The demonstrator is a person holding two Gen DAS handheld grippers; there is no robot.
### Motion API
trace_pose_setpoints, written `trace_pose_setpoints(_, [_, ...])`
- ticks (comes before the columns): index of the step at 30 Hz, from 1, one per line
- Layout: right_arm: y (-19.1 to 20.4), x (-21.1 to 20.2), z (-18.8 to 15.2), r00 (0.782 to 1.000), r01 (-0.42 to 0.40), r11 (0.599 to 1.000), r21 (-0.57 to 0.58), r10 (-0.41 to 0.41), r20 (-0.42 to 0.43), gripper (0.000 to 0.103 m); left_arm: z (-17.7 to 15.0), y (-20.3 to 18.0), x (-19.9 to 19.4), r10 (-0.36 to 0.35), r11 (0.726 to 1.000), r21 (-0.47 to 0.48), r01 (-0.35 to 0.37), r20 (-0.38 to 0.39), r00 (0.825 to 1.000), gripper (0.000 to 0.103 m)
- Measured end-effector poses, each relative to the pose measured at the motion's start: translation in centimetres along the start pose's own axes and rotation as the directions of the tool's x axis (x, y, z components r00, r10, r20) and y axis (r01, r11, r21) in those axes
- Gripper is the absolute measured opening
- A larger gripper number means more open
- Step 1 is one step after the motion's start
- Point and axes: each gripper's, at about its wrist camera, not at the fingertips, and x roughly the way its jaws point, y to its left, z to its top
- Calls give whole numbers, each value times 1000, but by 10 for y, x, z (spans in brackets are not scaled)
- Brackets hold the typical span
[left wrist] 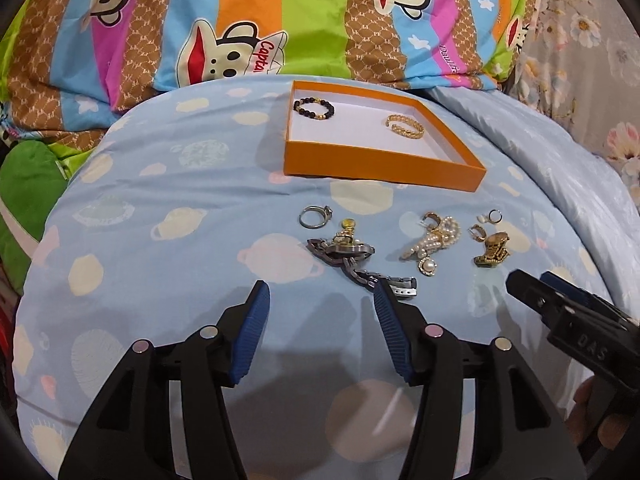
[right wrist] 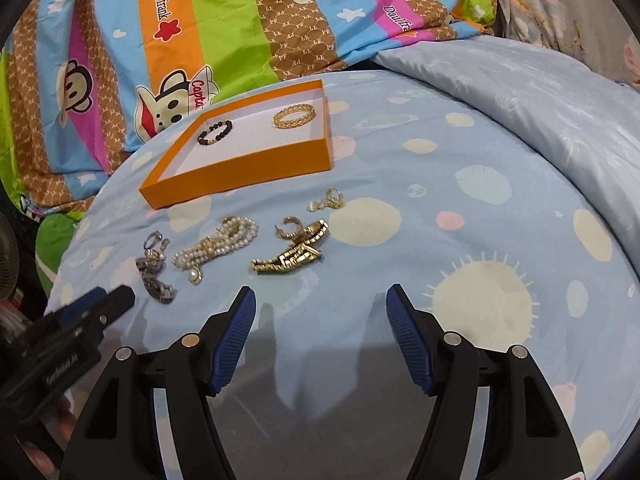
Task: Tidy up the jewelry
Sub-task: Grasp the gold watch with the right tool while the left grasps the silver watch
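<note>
An orange tray (left wrist: 376, 166) (right wrist: 240, 172) lies on the blue bedding and holds a black bead bracelet (left wrist: 314, 107) (right wrist: 215, 132) and a gold bangle (left wrist: 405, 125) (right wrist: 294, 116). In front of it lie a silver ring (left wrist: 314, 216), a steel chain watch (left wrist: 352, 260) (right wrist: 156, 276), a pearl piece (left wrist: 434, 240) (right wrist: 216, 246), a gold watch (left wrist: 494, 250) (right wrist: 294, 254) and small earrings (left wrist: 492, 216) (right wrist: 328, 199). My left gripper (left wrist: 320, 292) is open, just short of the steel watch. My right gripper (right wrist: 320, 296) is open, just short of the gold watch.
A striped monkey-print quilt (left wrist: 200, 28) (right wrist: 160, 40) is heaped behind the tray. A pale blue folded cover (right wrist: 520, 92) rises at the right. Each gripper shows in the other's view, the right one (left wrist: 560, 308) and the left one (right wrist: 88, 312).
</note>
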Motion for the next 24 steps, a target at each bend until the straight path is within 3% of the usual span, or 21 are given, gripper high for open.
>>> trace_pose_setpoints(2, [2, 4, 6, 1000, -13, 1000, 21, 13, 1, 62, 0, 4, 0, -7, 1000, -19, 7, -1, 1000, 58])
trace_pose_setpoints(9, [9, 25, 20, 1000, -1, 998, 59, 2, -22, 56, 0, 14, 5, -28, 997, -70, 27, -21, 999, 58])
trace_pose_setpoints(12, [15, 28, 21, 999, 39, 999, 28, -38, -24, 50, 0, 14, 6, -29, 997, -68, 27, -21, 999, 58])
trace_pose_setpoints(17, [18, 28, 18, 998, 57, 998, 0, -57, -24, 28, -1, 13, 6, -29, 997, -68, 28, -23, 999, 58])
trace_pose_setpoints(24, [10, 23, 13, 999, 31, 999, 14, -30, -22, 22, -1, 13, 5, -29, 997, -69, 27, -23, 999, 58])
